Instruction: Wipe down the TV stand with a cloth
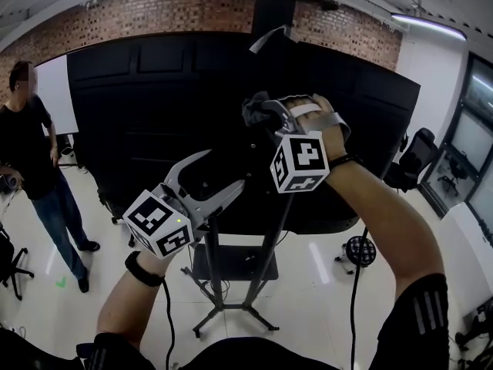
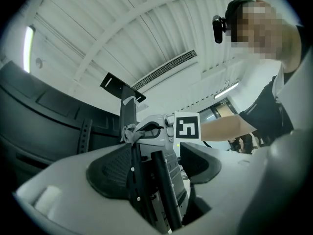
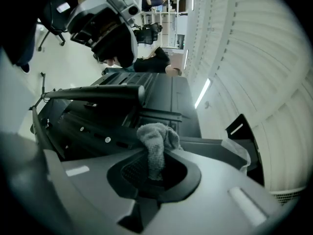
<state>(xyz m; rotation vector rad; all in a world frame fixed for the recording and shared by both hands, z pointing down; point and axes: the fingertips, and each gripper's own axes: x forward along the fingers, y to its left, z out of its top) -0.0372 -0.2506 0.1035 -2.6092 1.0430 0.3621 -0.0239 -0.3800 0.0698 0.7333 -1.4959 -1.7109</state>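
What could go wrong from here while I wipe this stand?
1. The right gripper pinches only a fold of the cloth; it may slip out when dragged across the stand.
2. The left gripper hangs open close to the stand, so its jaws might knock it.
3. The TV sits high on that slim stand; a hard push could rock it.

Nubbly grey terry cloth (image 3: pixel 155 146), matt black metal TV stand (image 1: pixel 239 262), rough brick wall (image 1: pixel 169 10)
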